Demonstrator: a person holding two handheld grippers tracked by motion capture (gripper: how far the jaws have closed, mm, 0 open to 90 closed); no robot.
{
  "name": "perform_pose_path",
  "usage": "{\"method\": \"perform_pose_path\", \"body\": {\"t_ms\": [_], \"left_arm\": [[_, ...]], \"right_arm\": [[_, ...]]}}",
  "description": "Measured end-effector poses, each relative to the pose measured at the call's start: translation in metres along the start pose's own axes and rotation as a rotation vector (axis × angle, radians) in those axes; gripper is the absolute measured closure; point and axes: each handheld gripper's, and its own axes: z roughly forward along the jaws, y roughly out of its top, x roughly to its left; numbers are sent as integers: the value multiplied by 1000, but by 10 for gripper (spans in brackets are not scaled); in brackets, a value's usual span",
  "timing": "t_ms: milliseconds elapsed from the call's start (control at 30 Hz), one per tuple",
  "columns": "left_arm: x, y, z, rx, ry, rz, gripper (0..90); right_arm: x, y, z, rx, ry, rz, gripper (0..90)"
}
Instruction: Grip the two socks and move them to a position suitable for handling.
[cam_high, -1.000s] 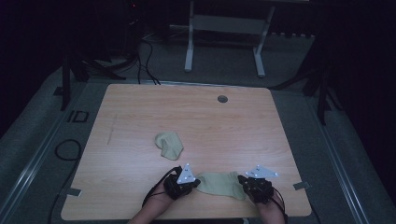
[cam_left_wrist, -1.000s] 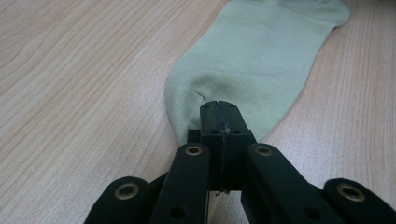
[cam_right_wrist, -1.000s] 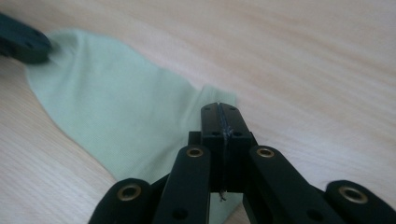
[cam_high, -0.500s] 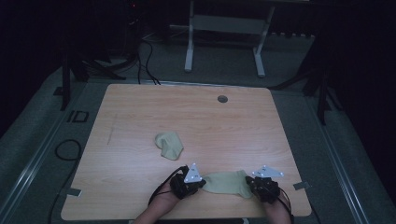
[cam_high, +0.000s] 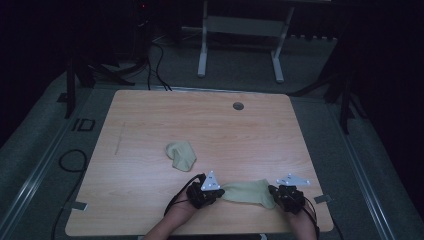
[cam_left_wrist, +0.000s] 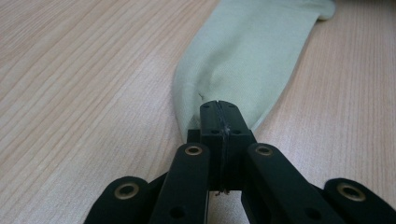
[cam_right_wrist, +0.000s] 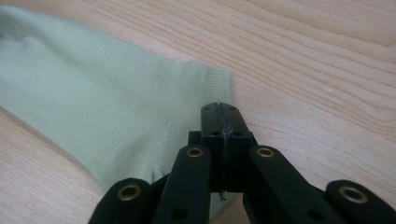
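Both claws sit slightly further right than before | left claw (cam_high: 216, 192) and right claw (cam_high: 278, 194) clenched on sock (cam_high: 247, 192) ends — stretched flat near table (cam_high: 150, 120) front edge — second sock (cam_high: 181, 154) well apart.

Most of the table (cam_high: 260, 135) lies open: its far half carries nothing but a small round grommet (cam_high: 238, 106) near the far edge. A crumpled sock (cam_high: 181, 155) sits left of centre. Along the near edge, a stretched sock (cam_high: 247, 192) spans the gap between the left gripper (cam_high: 214, 192) and the right gripper (cam_high: 276, 195), blocking passage there.
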Motion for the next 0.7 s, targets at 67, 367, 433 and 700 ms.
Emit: {"method": "perform_pose_path", "body": {"t_ms": [67,367,433,700], "left_arm": [[0,0,0,-4,5,-2,892],[-3,10,-25,-57,-14,-44,658],[-3,8,-37,-52,-4,-43,645],[2,-18,-64,-45,39,-86,582]], "right_arm": [[-1,0,0,0,7,8,896],[1,11,-9,-30,18,21,766],[2,22,-10,-45,12,11,726],[5,59,-5,-67,42,-15,607]]}}
